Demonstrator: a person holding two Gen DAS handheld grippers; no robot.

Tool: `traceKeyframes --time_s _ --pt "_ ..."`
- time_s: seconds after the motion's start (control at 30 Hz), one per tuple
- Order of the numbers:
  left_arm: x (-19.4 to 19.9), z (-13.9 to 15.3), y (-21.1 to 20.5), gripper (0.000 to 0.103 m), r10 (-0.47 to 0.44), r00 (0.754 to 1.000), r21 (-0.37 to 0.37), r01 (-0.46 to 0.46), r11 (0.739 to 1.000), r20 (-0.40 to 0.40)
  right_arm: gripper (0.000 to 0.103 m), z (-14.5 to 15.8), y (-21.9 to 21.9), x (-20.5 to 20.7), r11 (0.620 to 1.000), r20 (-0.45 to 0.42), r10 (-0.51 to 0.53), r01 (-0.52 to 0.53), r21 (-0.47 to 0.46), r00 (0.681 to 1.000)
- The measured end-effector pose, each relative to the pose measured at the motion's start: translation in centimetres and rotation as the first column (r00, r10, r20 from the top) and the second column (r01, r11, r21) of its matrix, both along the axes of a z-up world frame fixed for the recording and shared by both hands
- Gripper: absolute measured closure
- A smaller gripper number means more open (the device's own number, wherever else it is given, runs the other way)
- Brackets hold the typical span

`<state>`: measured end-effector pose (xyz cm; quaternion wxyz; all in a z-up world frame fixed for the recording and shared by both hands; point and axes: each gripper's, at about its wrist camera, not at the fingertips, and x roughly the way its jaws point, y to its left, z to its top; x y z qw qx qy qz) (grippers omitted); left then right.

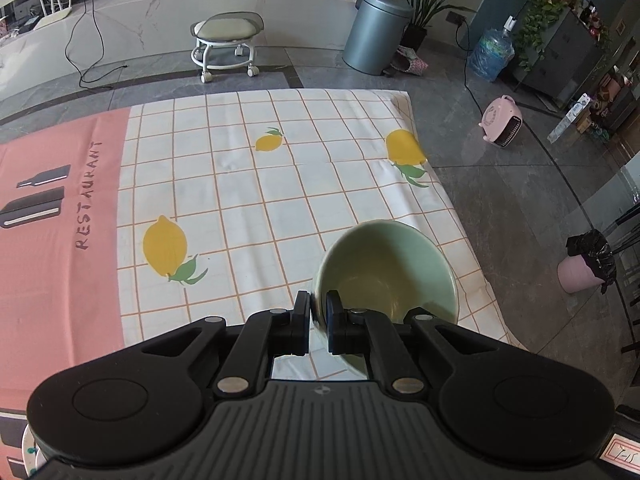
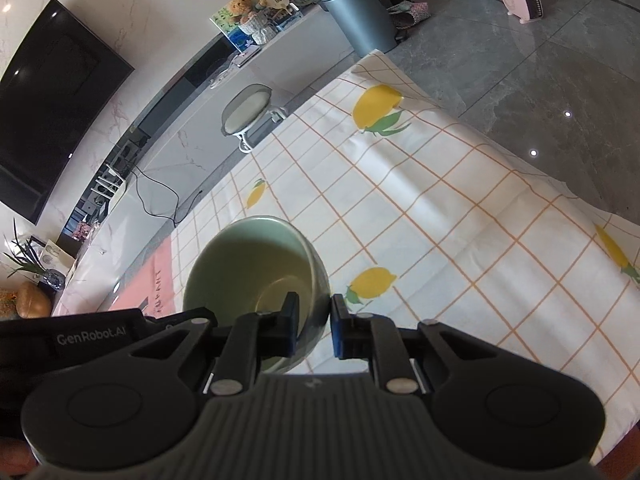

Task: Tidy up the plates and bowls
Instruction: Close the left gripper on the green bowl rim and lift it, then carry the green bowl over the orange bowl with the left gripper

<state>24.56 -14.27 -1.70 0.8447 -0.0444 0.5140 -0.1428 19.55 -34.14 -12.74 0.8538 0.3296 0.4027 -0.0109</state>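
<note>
A pale green bowl (image 1: 386, 268) is held above the lemon-print tablecloth (image 1: 260, 200). My left gripper (image 1: 318, 304) is shut on its near rim, one finger outside and one inside. In the right wrist view the same green bowl (image 2: 256, 268) has its right rim between the fingers of my right gripper (image 2: 314, 312); the jaws stand a little apart around the wall, and whether they press on it I cannot tell. The left gripper's body (image 2: 92, 336) shows at the lower left of that view. No plates are clearly in view.
The cloth has a pink "RESTAURANT" section (image 1: 60, 220) on the left. On the floor beyond the table stand a wheeled stool (image 1: 226, 44), a grey bin (image 1: 376, 32), a pink heater (image 1: 502, 120) and a pink pail (image 1: 582, 268).
</note>
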Motion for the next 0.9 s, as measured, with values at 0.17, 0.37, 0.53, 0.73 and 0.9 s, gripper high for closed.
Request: traceKeyframes --time_s 0.17,0.37,0.53,0.73,0.9 --pt "-2.7 2.2 2.6 0.095 0.03 0.999 -0.036 -0.028 0.999 0.045 0.089 2.4 2.0 -2.4 1.0 0.049 0.028 -0.028 -0.007 0.998" --pt "-6.7 3.1 5.9 0.094 0.063 0.996 -0.077 -0.058 0.995 0.064 0.089 4.2 4.3 -6.0 0.998 0.084 0.07 -0.07 -0.006 0.994" --pt "-9.7 2.6 8.2 0.094 0.096 0.992 -0.108 -0.087 0.99 0.081 0.089 4.4 6.0 -8.7 0.994 0.082 0.112 -0.111 -0.015 0.99" --pt "-12.4 0.8 10.8 0.093 0.148 0.988 -0.143 -0.14 0.98 0.046 0.09 3.0 8.0 -10.8 0.986 0.041 0.168 -0.167 -0.014 0.985" --pt "-13.6 -0.7 11.8 0.093 0.168 0.986 -0.149 -0.163 0.975 0.02 0.09 1.7 8.9 -11.6 0.981 0.0 0.192 -0.192 -0.022 0.981"
